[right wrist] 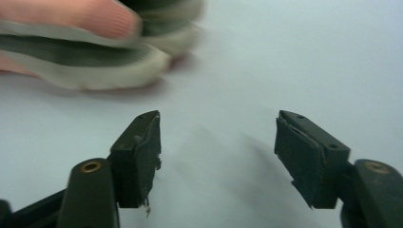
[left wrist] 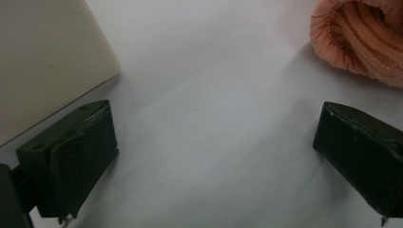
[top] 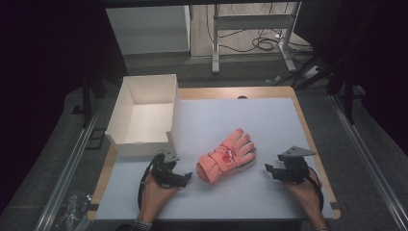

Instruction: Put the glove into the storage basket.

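Observation:
A pink winter glove (top: 226,155) lies on the white table cover, fingers pointing far right, cuff toward the near left. My left gripper (top: 184,178) rests on the table just left of the cuff, open. In the left gripper view the ribbed cuff (left wrist: 361,38) sits at the upper right, beyond the wide-apart jaws, with nothing between them. My right gripper (top: 270,169) rests to the right of the glove, open and empty. The right gripper view shows the glove's fingertips (right wrist: 95,42), pink over grey and cream, blurred, ahead and left of the jaws.
An open white cardboard box (top: 144,115) stands at the far left of the table, its corner (left wrist: 47,57) close to my left gripper. The wooden table edge (top: 308,130) borders the white cover (top: 260,115). Cables and a metal frame (top: 250,29) lie on the floor beyond.

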Motion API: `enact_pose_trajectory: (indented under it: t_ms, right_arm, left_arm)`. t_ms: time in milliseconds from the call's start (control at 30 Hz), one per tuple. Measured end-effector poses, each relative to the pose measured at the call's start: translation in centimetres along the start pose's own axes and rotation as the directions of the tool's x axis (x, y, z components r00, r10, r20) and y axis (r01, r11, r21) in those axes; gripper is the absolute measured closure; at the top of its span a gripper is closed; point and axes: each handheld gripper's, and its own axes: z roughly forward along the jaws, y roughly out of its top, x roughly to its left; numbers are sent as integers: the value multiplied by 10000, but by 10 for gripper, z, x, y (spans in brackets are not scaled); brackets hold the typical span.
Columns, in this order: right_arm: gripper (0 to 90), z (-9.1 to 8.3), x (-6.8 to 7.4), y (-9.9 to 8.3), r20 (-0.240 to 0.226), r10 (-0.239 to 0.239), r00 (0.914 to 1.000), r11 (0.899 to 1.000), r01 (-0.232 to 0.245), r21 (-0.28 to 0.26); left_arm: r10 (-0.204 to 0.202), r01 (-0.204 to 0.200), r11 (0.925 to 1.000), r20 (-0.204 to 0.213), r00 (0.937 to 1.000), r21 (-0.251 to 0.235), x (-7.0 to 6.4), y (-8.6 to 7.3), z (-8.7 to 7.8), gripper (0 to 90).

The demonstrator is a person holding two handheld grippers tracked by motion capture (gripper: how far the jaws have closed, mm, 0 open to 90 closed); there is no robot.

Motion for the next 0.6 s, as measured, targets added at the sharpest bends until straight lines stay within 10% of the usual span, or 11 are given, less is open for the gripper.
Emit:
enact_pose_trajectory:
  t_ms: [400,600]
  right_arm:
    - [229,5,-3,-6,613,153,9980,9998,-161,133]
    - [228,6,-3,-6,614,156,9980,9998,-163,105]
  left_arm:
    - [86,-86,10000,89,9999,-10,0,0,-3,27]
    - [338,-346,9994,976,9947,71,-6,1,-14,27]
